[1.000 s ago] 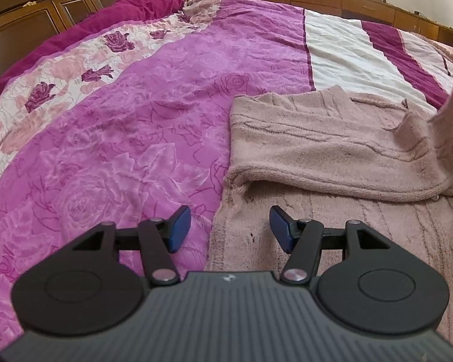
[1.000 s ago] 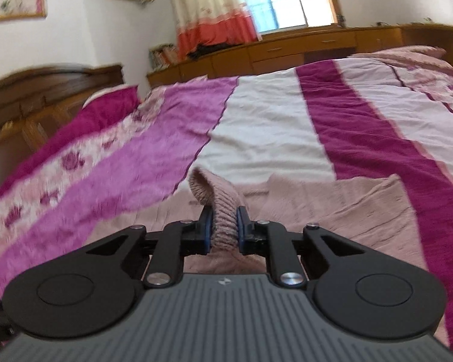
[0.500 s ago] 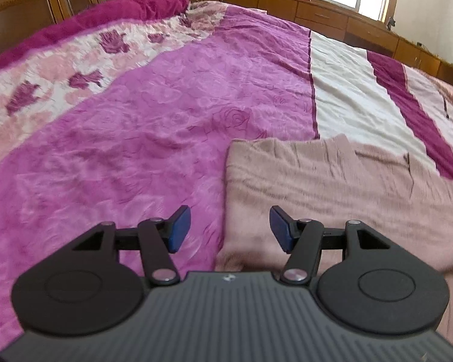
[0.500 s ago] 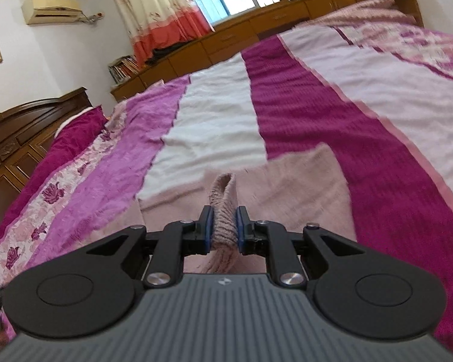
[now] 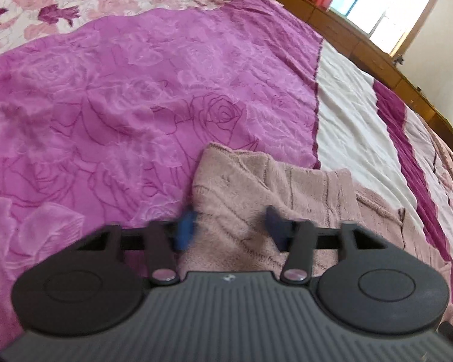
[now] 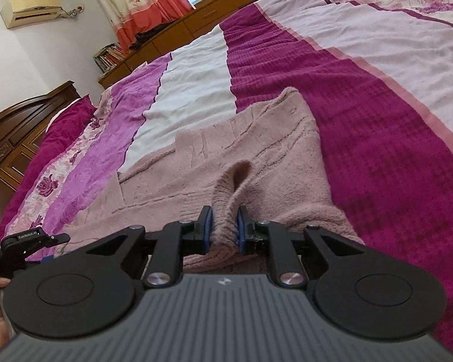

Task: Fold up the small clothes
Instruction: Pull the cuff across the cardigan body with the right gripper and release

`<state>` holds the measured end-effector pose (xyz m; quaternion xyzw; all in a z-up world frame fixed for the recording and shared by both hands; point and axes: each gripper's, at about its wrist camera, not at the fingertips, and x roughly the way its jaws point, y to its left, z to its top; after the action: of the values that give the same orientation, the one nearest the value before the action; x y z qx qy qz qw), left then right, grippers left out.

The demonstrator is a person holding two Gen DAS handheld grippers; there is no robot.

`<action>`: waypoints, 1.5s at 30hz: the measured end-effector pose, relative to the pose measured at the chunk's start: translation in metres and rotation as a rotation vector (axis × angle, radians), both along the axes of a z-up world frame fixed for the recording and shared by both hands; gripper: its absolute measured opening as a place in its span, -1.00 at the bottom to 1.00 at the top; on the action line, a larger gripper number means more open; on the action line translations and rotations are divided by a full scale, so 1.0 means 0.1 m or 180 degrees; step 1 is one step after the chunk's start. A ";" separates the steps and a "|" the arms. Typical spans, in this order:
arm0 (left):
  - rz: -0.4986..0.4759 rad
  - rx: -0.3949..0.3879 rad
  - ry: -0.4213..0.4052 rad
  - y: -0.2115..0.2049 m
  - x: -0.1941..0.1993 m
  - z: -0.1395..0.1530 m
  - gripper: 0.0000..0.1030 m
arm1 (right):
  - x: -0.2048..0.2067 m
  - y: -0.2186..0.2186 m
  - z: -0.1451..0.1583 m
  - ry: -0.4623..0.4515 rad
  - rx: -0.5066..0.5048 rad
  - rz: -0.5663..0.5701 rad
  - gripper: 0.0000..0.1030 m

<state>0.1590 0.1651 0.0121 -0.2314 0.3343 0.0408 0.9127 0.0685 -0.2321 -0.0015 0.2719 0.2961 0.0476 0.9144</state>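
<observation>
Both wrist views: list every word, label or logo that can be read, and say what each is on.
"GenRobot.AI": white label on the left gripper, seen at the left edge of the right wrist view; small, so the reading is uncertain.
Small pale emblem on each gripper body: a mark, not letters.
Book spines on the shelf: too small to read.
Air conditioner: no legible text.

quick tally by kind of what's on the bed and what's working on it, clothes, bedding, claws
Fuzzy dusty-pink knitted cardigan: 1
Magenta, pink and white patchwork floral bedspread: 1
Black two-finger claws: 2, the left claw and the right claw
Total: 4
</observation>
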 end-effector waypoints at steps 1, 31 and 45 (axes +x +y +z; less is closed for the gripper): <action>0.0005 0.0055 -0.0021 -0.01 -0.01 -0.01 -0.69 | 0.00 0.00 0.00 0.0000 -0.0001 -0.0005 -0.64; 0.0339 0.0545 -0.0248 -0.01 -0.24 0.05 -0.06 | 0.15 0.00 0.06 -0.0139 -0.0514 -0.0115 -0.24; 0.0171 0.0838 -0.0093 0.06 -0.79 0.54 0.04 | -0.40 0.13 0.47 -0.0277 -0.0446 0.0007 0.12</action>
<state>0.0796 0.1706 0.0661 -0.1191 0.3064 0.1054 0.9385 0.0283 -0.2189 0.0455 0.2046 0.2590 0.0394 0.9431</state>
